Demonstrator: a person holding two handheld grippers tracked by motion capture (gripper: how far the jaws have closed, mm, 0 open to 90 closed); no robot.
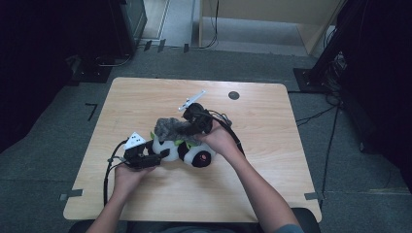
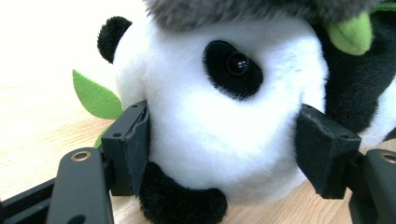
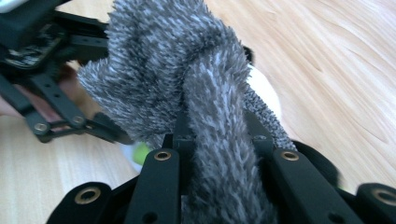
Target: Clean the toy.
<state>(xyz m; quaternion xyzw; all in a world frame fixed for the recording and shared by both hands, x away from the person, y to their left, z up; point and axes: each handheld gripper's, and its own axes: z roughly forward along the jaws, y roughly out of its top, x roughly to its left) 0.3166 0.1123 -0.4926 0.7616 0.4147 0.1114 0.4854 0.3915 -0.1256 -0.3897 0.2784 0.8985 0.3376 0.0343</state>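
Observation:
A black-and-white panda plush with green leaves lies mid-table under a grey fuzzy cloth. My left gripper comes in from the left. In the left gripper view its pads press both sides of the panda's white head, so the left gripper is shut on it. My right gripper reaches in from the right above the panda. In the right gripper view the right gripper is shut on a fold of the grey cloth, which drapes over the panda toward the left gripper.
The wooden table carries a small dark round disc near its far edge. Black cables trail from both grippers across the top. Dark stands and floor cables surround the table.

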